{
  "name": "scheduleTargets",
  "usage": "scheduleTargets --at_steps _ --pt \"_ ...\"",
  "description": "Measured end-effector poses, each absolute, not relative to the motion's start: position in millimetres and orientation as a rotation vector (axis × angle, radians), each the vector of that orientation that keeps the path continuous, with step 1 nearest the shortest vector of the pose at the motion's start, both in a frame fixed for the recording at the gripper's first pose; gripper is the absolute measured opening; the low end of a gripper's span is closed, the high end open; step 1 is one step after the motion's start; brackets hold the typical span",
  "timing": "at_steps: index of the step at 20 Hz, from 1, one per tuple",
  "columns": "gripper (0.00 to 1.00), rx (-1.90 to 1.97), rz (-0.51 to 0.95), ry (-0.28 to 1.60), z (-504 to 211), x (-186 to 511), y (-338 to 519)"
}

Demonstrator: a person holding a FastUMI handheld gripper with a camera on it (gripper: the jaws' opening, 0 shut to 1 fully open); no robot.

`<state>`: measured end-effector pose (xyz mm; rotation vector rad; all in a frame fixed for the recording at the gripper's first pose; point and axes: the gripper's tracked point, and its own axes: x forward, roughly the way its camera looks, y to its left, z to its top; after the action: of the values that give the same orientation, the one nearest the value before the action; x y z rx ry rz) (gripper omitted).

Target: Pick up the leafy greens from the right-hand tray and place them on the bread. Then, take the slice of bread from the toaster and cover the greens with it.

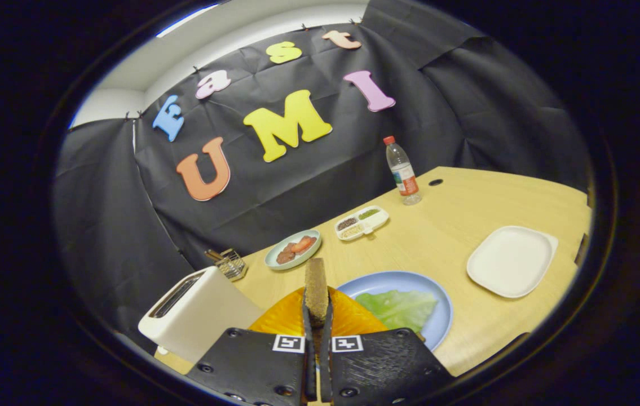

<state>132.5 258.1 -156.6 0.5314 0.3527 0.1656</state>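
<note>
Right now the tongs (pixel 317 307) are clamped on one slice of brown bread (pixel 316 287), held edge-on and upright between the two fingers, which press it from both sides. Beneath it sits one orange fluted dish (pixel 283 318), and just beside that, to the right, one blue plate (pixel 438 307) carrying a single leaf of greens (pixel 401 307) (whether another slice lies under the leaf cannot be told). One white toaster (pixel 195 310) stands to the left of the fingers, its slot dark. Beyond the fingers the desk (pixel 444 231) holds one small green plate (pixel 292 250) with reddish and brown food pieces, one divided white tray (pixel 361 223) with three compartments of seasonings, one small wire rack (pixel 230 263) near the toaster, one plastic bottle (pixel 403 172) with a red cap by the wall, and one white square plate (pixel 511 260) well apart to the right.
</note>
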Motion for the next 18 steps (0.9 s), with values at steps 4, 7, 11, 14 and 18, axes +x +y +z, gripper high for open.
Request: scheduleTargets --at_steps 4,7,11,14,18 --pt "0.07 0.540 0.137 0.374 -172.2 133.5 236.5" --pt "0.13 0.529 0.135 0.400 -182.2 133.5 227.5" --pt "0.23 0.499 0.128 0.440 -196.4 132.9 219.8" --pt "0.39 0.482 0.130 0.474 -205.5 132.6 216.0" --pt "0.60 0.452 0.121 0.479 -206.2 132.4 206.8"
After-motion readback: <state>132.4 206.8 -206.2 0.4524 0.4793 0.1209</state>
